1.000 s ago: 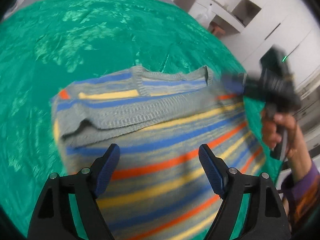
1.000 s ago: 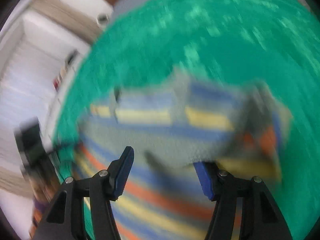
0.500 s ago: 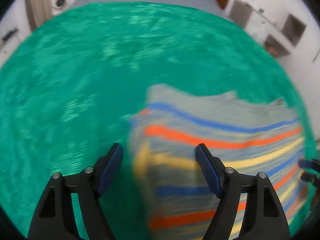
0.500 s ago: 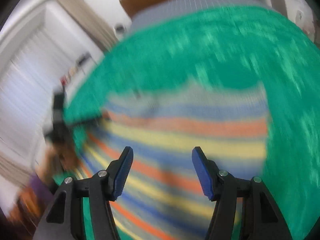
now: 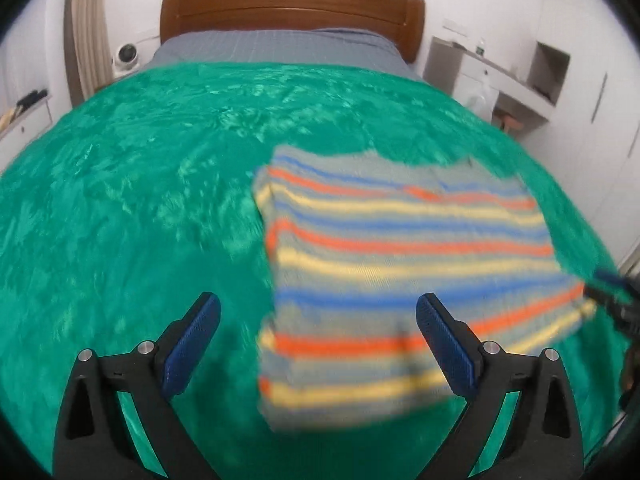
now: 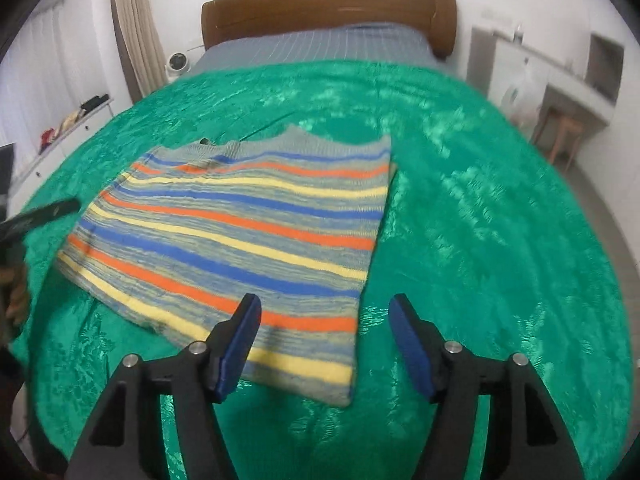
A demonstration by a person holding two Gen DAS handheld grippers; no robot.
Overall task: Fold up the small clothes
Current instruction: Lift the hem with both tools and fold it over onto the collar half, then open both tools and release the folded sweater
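Big bed with a green blanket spread over it, brown headboard at the far end. On the blanket, a striped sweater, lying flat in a folded block, closer to the near edge of the bed than to the headboard. Stripes running side to side, long way about the same.

Left gripper up over the sweater's near left corner, blue pads wide apart and opening more, nothing pinched. Right gripper over the near right corner, pads apart and opening too, nothing held; sweater edge below the gap, not touched.

Sweater ahead of both, toward the headboard. Each about as close to its own corner. Likely next: grab both near corners and fold away.
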